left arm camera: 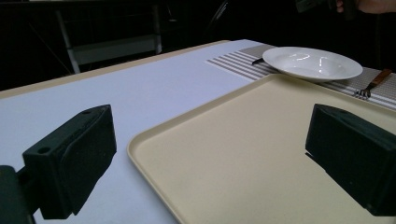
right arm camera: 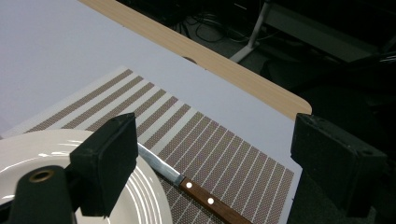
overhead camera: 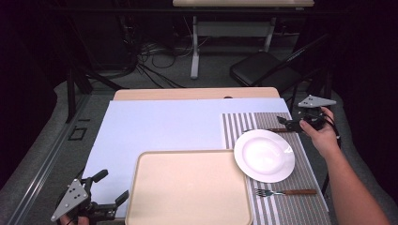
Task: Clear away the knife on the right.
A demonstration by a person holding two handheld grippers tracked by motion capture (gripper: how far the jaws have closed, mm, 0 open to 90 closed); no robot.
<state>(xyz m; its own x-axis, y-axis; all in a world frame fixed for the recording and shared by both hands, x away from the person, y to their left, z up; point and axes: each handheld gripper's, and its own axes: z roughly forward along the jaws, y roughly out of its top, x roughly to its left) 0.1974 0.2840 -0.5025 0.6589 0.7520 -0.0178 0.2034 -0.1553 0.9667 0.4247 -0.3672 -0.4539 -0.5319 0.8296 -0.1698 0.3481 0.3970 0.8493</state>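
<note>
The knife (right arm camera: 196, 189), with its wooden handle and steel blade, lay on the striped placemat (right arm camera: 224, 154) along the far side of the white plate (overhead camera: 264, 155), its blade running just under the plate's rim in the right gripper view. In the high view the knife (overhead camera: 274, 130) showed as a dark line between the plate and the right gripper (overhead camera: 287, 123). That gripper hovered just above the knife's handle end at the far right edge of the mat, its jaws spread wide and holding nothing; the person's right hand (overhead camera: 321, 131) wrapped its body.

The plate sat on the placemat (overhead camera: 281, 197), with its near left edge touching or overlapping the corner of the beige tray (overhead camera: 187, 187). A fork (overhead camera: 284, 192) with a wooden handle lay on the mat on the near side of the plate, apart from it.

The left gripper (overhead camera: 110, 187) waited at the near left corner of the table, just beside the tray's left rim (left arm camera: 140, 154), jaws parted wide and empty. The tray rested on a pale blue sheet (overhead camera: 159, 126) covering the wooden table (overhead camera: 187, 93).
</note>
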